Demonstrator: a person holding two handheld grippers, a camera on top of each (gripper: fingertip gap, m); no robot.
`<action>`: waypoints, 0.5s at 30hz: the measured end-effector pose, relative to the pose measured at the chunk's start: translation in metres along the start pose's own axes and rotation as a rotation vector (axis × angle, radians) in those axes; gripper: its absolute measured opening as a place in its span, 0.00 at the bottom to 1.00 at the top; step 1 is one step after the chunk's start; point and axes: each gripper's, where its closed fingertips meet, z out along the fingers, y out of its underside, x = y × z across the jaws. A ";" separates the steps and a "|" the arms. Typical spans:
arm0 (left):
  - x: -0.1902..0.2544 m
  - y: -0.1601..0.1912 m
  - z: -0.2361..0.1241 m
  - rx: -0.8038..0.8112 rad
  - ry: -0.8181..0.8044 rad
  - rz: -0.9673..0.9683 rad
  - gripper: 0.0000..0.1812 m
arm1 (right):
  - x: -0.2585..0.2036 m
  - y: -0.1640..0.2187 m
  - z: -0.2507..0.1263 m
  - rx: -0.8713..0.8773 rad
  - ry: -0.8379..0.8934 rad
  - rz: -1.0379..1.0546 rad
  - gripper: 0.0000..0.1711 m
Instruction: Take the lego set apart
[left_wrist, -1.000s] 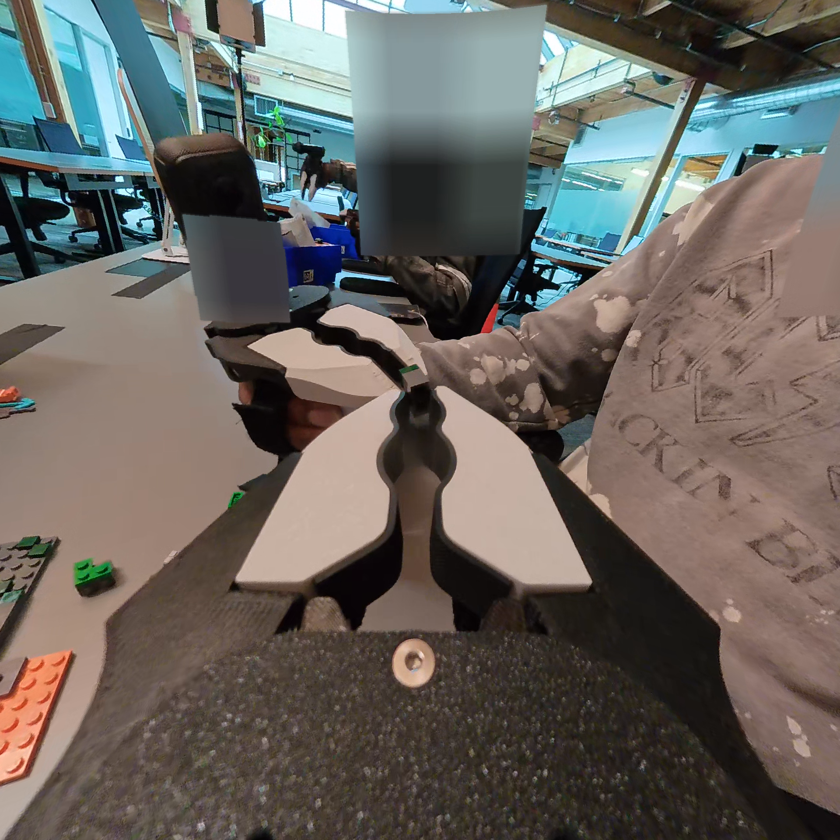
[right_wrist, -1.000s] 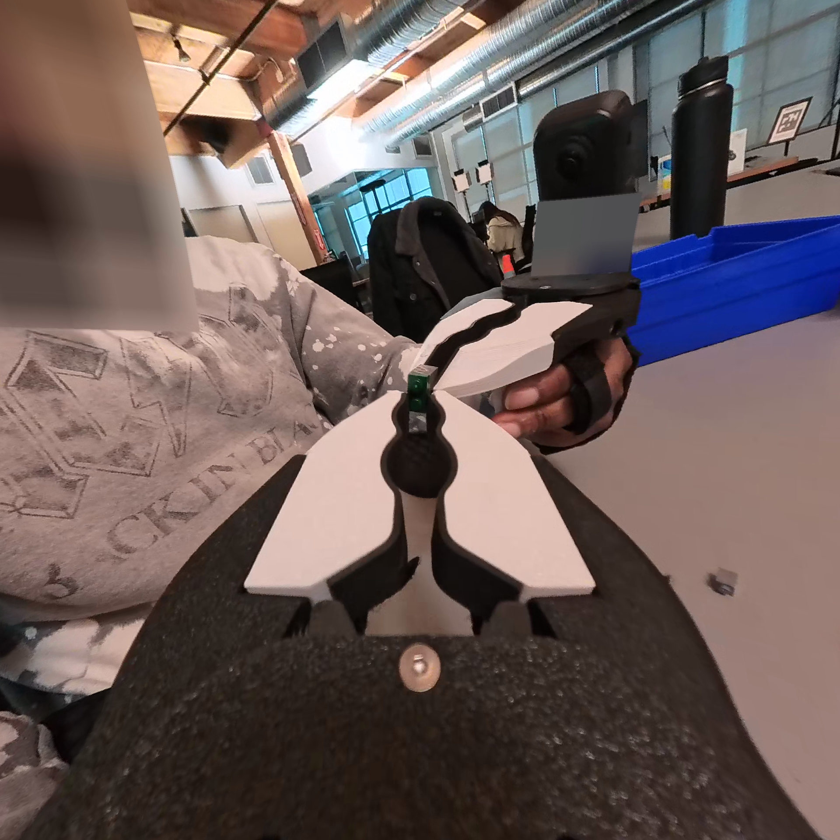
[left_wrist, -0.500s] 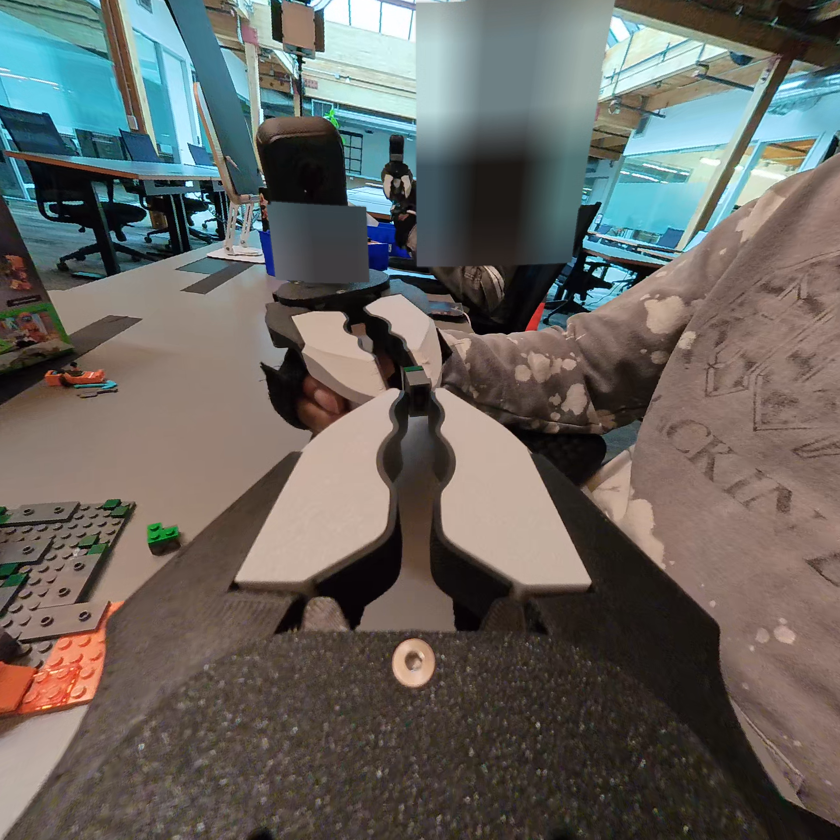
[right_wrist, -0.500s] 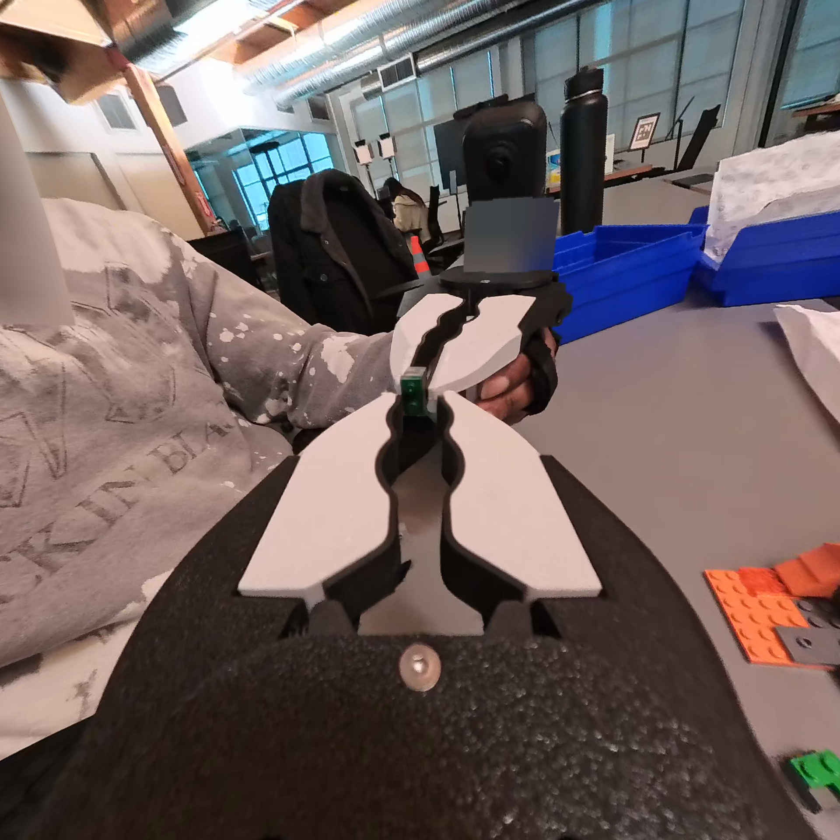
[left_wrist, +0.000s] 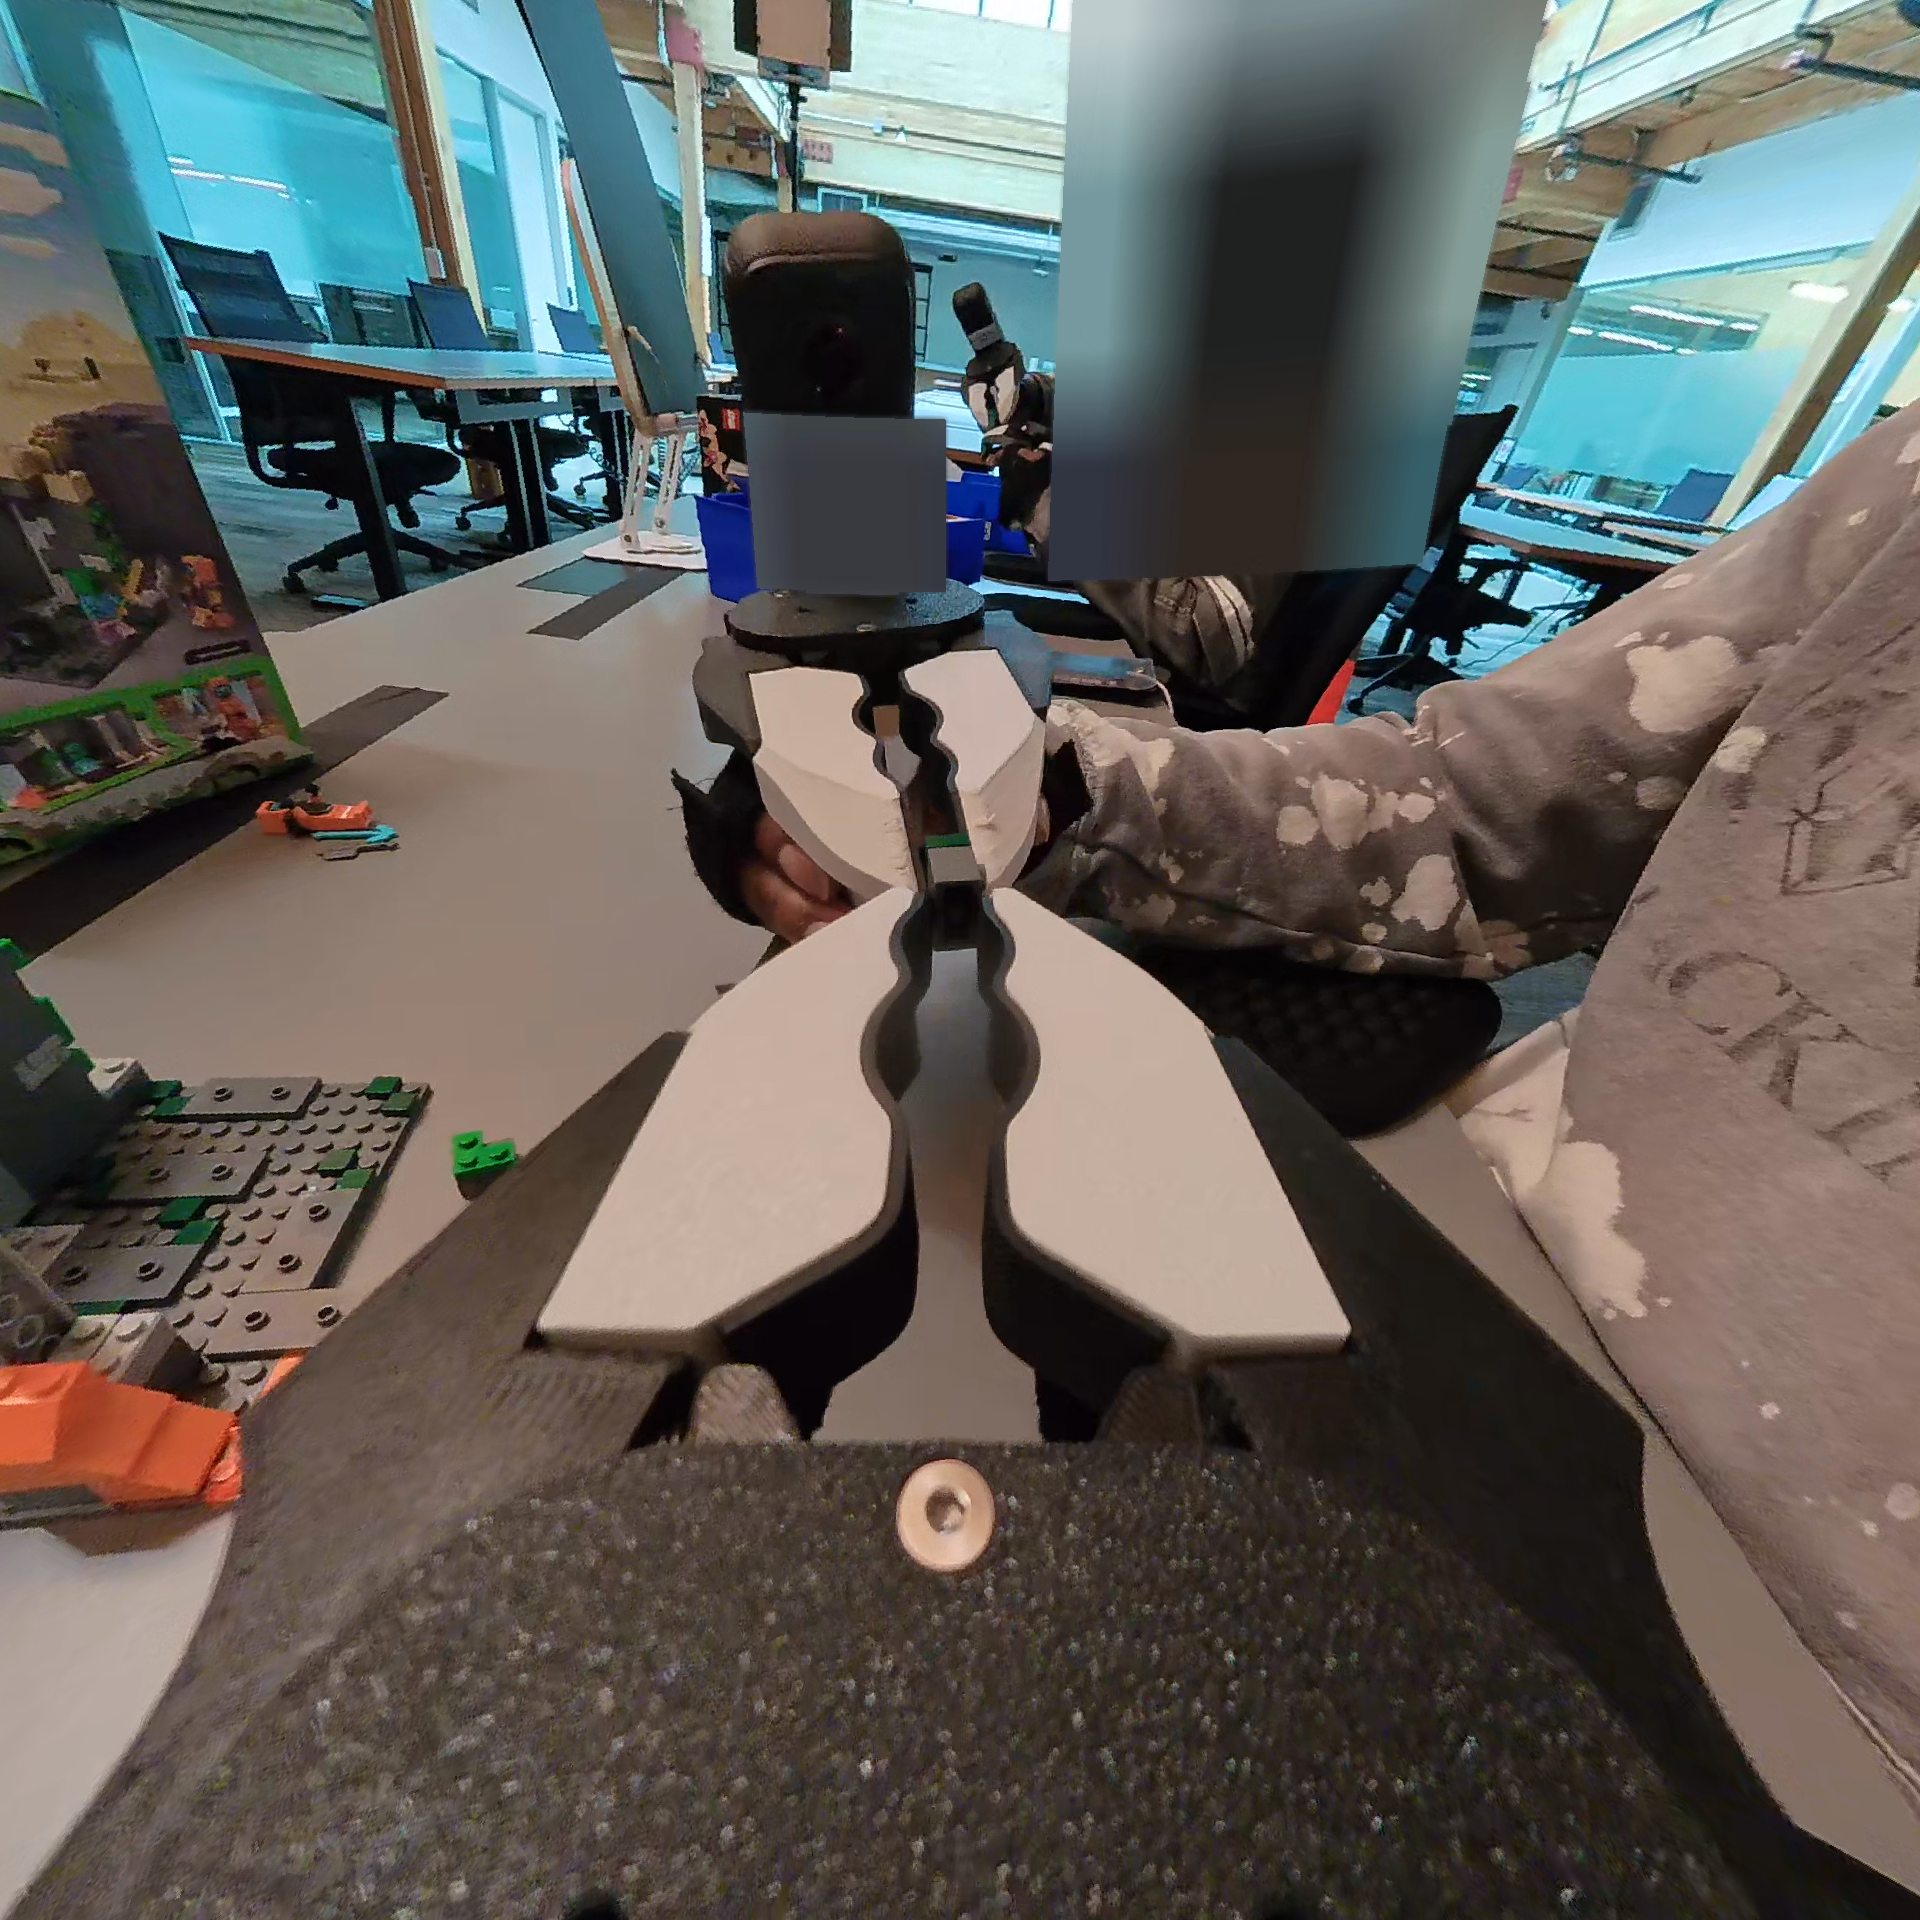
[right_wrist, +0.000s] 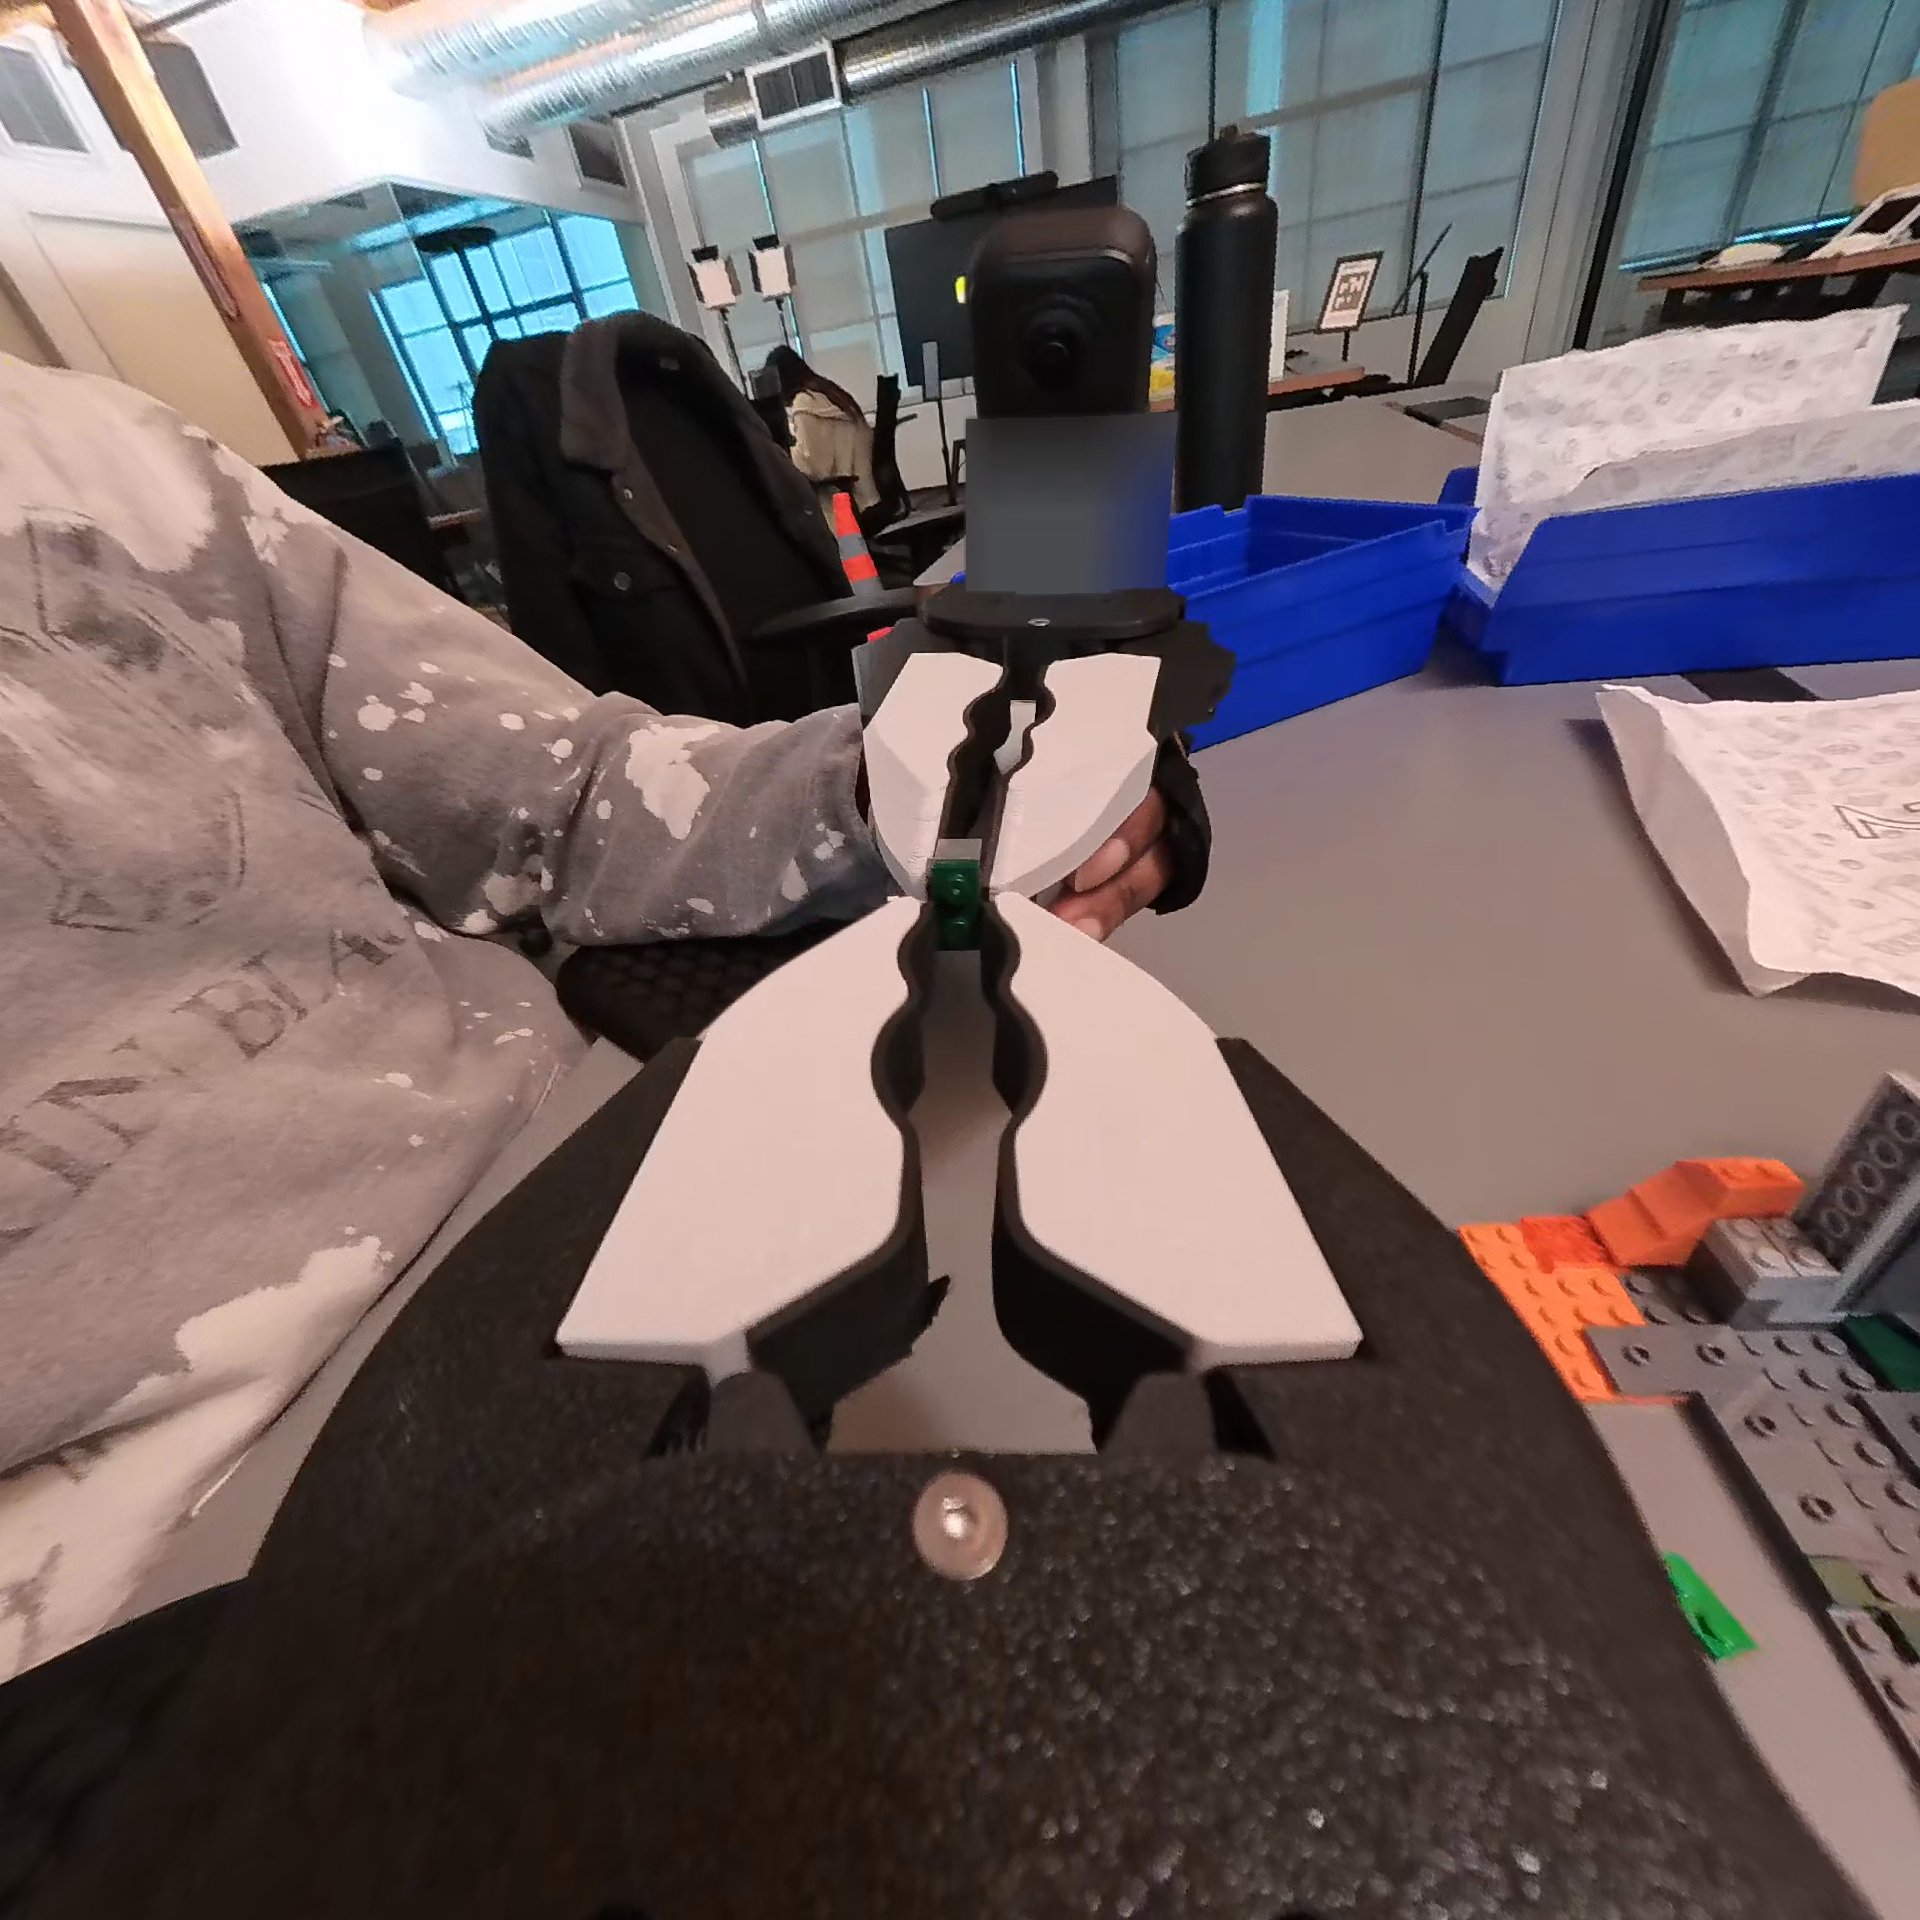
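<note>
Both claws have swung toward the lego base (left_wrist: 223, 1195); your left claw (left_wrist: 948, 906) and right claw (right_wrist: 957, 914) (tip to tip) pinch one green-grey piece (right_wrist: 956, 902).

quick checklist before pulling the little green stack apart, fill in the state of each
1. Left gripper shut on the green stack: ok.
2. Right gripper shut on the stack's other end: ok.
3. Seam between the pieces free of both grips: cannot tell.
4. Stack held above the table, nothing under it: ok.
5. Loose green brick and grey baseplate away from the tips: ok.
</note>
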 end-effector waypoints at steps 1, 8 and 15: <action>0.001 0.000 0.000 0.000 0.006 -0.001 0.05 | -0.001 0.000 0.000 0.001 -0.009 0.001 0.05; 0.018 -0.005 0.002 0.033 0.114 -0.026 0.05 | -0.018 -0.004 -0.004 0.045 -0.142 0.046 0.04; 0.003 -0.004 -0.007 0.023 0.035 -0.023 0.05 | -0.004 0.000 -0.017 0.013 -0.053 0.060 0.04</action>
